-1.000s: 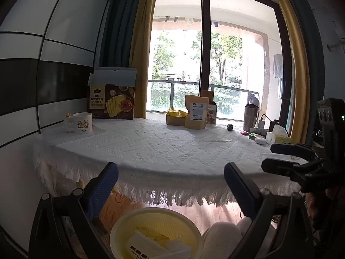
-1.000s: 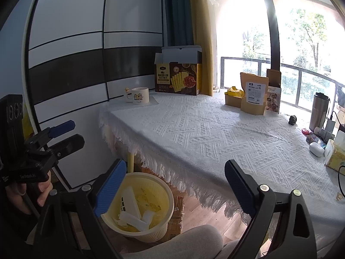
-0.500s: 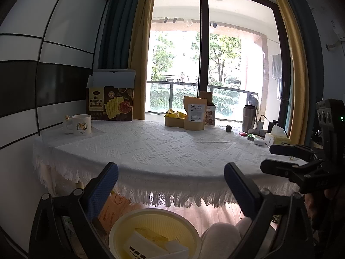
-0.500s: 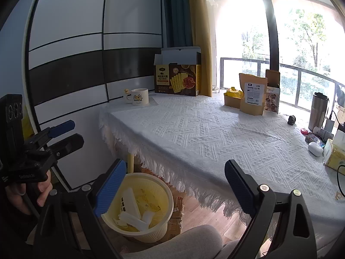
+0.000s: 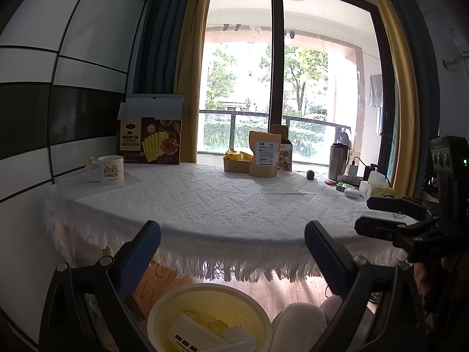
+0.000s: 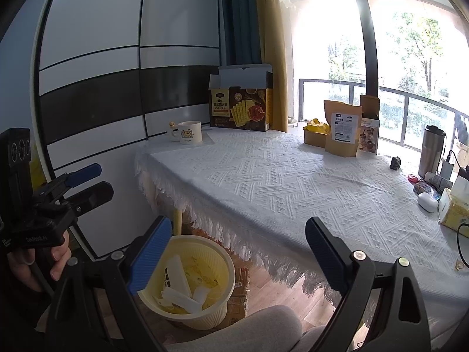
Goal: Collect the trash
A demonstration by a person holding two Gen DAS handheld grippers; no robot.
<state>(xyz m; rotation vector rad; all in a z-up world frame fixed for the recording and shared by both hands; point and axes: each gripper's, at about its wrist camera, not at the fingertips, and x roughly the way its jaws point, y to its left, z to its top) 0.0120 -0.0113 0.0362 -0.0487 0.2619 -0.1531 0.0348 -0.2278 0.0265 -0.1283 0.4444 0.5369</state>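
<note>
With both claws held short of the table's (image 5: 234, 205) near edge, I see my left gripper (image 5: 233, 252) and right gripper (image 6: 239, 252) spread wide, gripping nothing. Below them the yellow trash basket (image 6: 217, 308) stands on the floor beside the fringed cloth, white packaging scraps (image 6: 178, 278) lying inside it.

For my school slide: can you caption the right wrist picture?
Open right gripper hangs over a yellow bin holding white scraps, beside a white-clothed table.

You are facing a table (image 5: 234, 202): a mug (image 5: 110, 169) sitting at its left, pouches (image 5: 264, 154) standing behind, a bin (image 5: 205, 296) sitting below its front edge.
</note>
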